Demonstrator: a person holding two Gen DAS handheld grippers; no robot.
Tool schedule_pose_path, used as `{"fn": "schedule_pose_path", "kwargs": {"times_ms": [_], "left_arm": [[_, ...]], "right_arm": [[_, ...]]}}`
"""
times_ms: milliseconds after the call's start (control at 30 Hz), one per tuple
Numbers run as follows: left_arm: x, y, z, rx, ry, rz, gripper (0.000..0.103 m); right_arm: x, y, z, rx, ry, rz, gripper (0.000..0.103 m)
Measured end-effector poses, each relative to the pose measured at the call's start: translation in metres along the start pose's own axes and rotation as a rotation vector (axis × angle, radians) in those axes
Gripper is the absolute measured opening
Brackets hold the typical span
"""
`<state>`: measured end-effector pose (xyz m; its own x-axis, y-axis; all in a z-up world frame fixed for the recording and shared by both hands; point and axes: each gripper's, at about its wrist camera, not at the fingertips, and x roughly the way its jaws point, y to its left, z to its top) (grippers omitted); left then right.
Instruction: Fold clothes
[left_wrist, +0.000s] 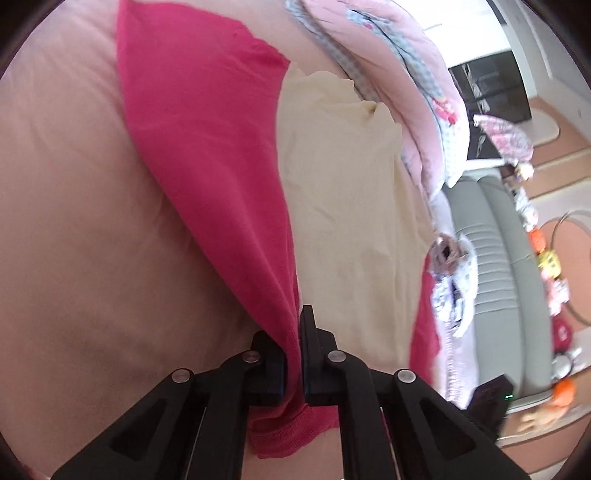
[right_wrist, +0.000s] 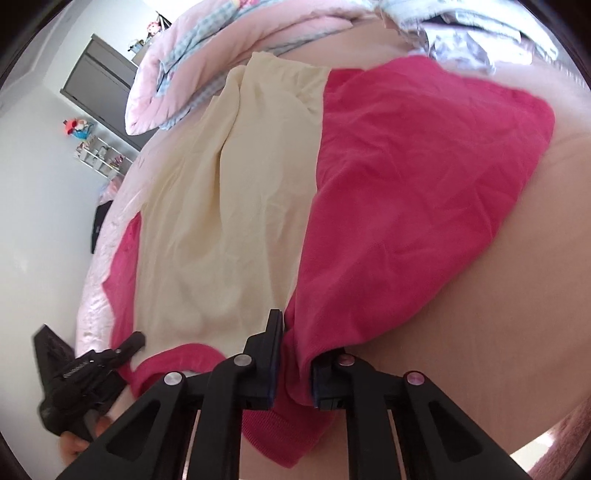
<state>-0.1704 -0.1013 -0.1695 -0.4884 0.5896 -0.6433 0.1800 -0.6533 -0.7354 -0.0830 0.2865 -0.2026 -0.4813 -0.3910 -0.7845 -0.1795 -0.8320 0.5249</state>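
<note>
Both grippers — left gripper (left_wrist: 293, 354) and right gripper (right_wrist: 297, 354) — pinched the bright pink knit garment (left_wrist: 207, 147). Only the right wrist view showed the other claw (right_wrist: 110, 354) — beside that garment's hem.

— Underneath everything?
— A bed (left_wrist: 74, 229), spread with a smooth pale pink sheet (right_wrist: 498, 332).
— Lying on it?
— A pink garment (right_wrist: 406, 192), partly flat, near edge lifted. Over its middle, a cream garment (right_wrist: 221, 206), lengthwise. At the far end, a bunched pink quilt (left_wrist: 417, 92) with blue checked trim, touching the cream cloth. Near that, crumpled pale printed clothes (right_wrist: 461, 33).
</note>
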Motion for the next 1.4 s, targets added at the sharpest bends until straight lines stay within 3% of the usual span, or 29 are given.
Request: {"fn": "schedule_pose_path", "kwargs": {"times_ms": [100, 167, 233, 333, 567, 767, 900, 967, 1100, 1200, 1267, 1333, 1400], "left_arm": [[0.007, 0.009, 0.003, -0.054, 0.025, 0.002, 0.006], [0.006, 0.002, 0.006, -0.003, 0.016, 0.025, 0.006], [0.001, -0.008, 0.006, 0.048, -0.008, 0.076, 0.005], [-0.011, -0.017, 0.006, 0.072, -0.051, 0.118, 0.004], [-0.033, -0.023, -0.010, 0.122, -0.061, 0.180, 0.004], [-0.037, -0.004, -0.031, 0.081, -0.021, 0.177, 0.005], [-0.025, 0.010, -0.032, 0.048, 0.014, 0.176, 0.007], [-0.028, 0.003, -0.030, 0.088, 0.057, 0.206, 0.008], [-0.038, -0.011, -0.038, 0.178, 0.154, 0.320, 0.012], [-0.056, -0.027, -0.037, 0.222, 0.161, 0.416, 0.013], [-0.067, -0.048, -0.029, 0.326, 0.074, 0.468, 0.013], [-0.079, -0.068, -0.021, 0.430, -0.014, 0.519, 0.013], [-0.068, -0.076, -0.011, 0.505, -0.056, 0.454, 0.018]], "right_arm": [[0.015, -0.008, 0.004, 0.053, 0.031, 0.024, 0.026], [0.018, 0.000, 0.008, -0.001, 0.006, -0.007, 0.025], [0.019, 0.009, 0.012, -0.056, -0.022, -0.058, 0.008], [0.007, 0.017, 0.011, -0.080, -0.060, -0.084, 0.007], [-0.023, 0.031, -0.003, -0.136, -0.123, -0.104, 0.007], [-0.032, 0.029, -0.021, -0.131, -0.090, -0.098, 0.006], [0.002, 0.015, -0.039, -0.225, 0.000, -0.231, 0.005], [-0.002, 0.022, -0.040, -0.263, -0.013, -0.249, 0.008], [-0.014, 0.022, -0.044, -0.292, 0.070, -0.277, 0.019], [-0.034, 0.010, -0.048, -0.261, 0.099, -0.266, 0.022], [-0.054, 0.004, -0.043, -0.205, 0.087, -0.249, 0.022], [-0.077, 0.010, -0.035, -0.216, 0.010, -0.262, 0.022], [-0.089, 0.027, -0.025, -0.300, -0.077, -0.278, 0.024]]}}
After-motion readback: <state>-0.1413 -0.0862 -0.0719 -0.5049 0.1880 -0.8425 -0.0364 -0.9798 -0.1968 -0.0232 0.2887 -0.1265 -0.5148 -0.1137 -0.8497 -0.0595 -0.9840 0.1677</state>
